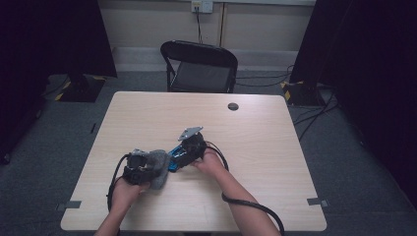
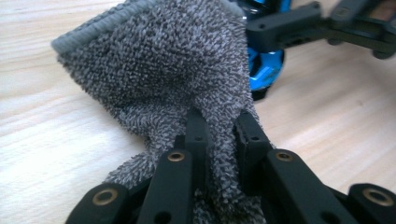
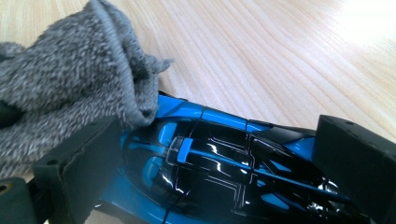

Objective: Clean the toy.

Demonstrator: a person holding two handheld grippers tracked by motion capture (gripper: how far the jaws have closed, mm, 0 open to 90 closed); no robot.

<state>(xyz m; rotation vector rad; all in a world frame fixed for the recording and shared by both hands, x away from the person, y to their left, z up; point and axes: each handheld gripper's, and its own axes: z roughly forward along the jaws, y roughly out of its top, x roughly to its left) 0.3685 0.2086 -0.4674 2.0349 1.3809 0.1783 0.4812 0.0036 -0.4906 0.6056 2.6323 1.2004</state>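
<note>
Grey towel (image 3: 60,84) against blue toy car (image 3: 224,172)

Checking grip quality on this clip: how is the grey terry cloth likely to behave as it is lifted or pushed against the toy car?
The grey terry cloth probably stays floppy: it bunches and folds between the shut left tongs. Its looped pile looks grippy, so slipping seems unlikely. It likely drapes over the glossy blue-and-black toy car rather than shoving it.
</note>
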